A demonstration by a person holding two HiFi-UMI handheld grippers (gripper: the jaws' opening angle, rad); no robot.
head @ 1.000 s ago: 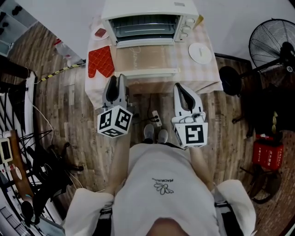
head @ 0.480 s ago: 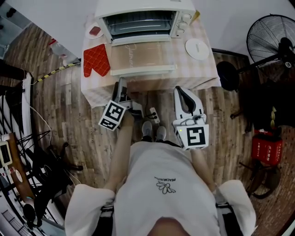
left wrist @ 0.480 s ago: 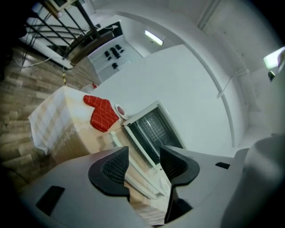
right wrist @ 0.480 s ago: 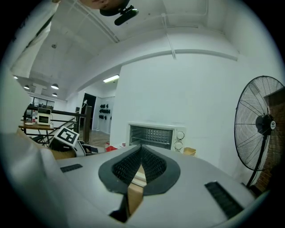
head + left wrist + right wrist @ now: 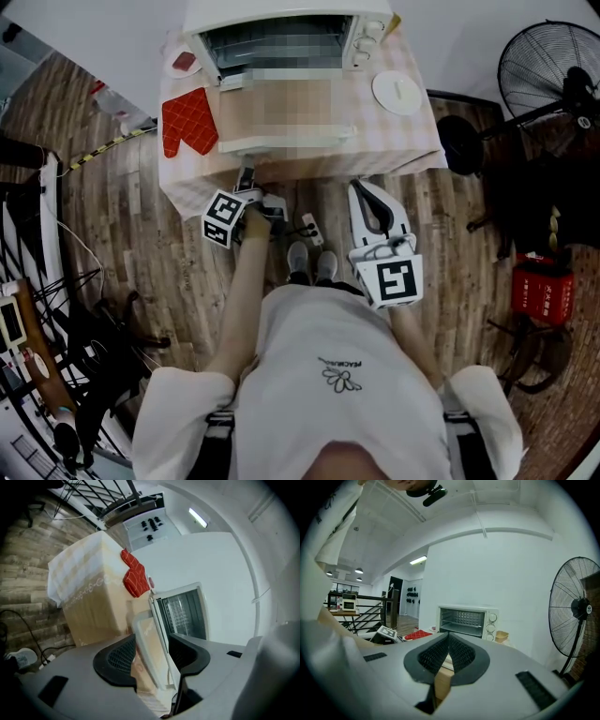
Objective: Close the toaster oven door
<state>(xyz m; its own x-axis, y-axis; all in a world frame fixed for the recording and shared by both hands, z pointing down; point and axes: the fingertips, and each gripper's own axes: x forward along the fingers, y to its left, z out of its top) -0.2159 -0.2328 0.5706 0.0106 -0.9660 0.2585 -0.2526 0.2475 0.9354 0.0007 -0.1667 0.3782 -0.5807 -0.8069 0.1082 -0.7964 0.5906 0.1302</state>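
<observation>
The left tongs (image 5: 152, 641) stand wide apart, having just been opening. In the left gripper view the front edge of the open door (image 5: 286, 112) shows in the gap between the black pads, but neither pad presses on it. In the head view these tongs sit left of centre, tipped on their side, at the front edge of the bench (image 5: 408, 141) and just below the door's lip.

The right tongs (image 5: 448, 637) are closed, their pads meeting at the tips with nothing between them. They sit right of centre in the head view, short of the bench and apart from the door.

The door is folded down flat in front of the white oven (image 5: 281, 14), which stands at the top centre of the frame at the back of the bench. A red mitt (image 5: 187, 122) lies left of the door on the checked cloth, and a white plate (image 5: 397, 92) lies to its right. A fan (image 5: 548, 70) stands at the upper right on the wooden floor (image 5: 141, 234).
</observation>
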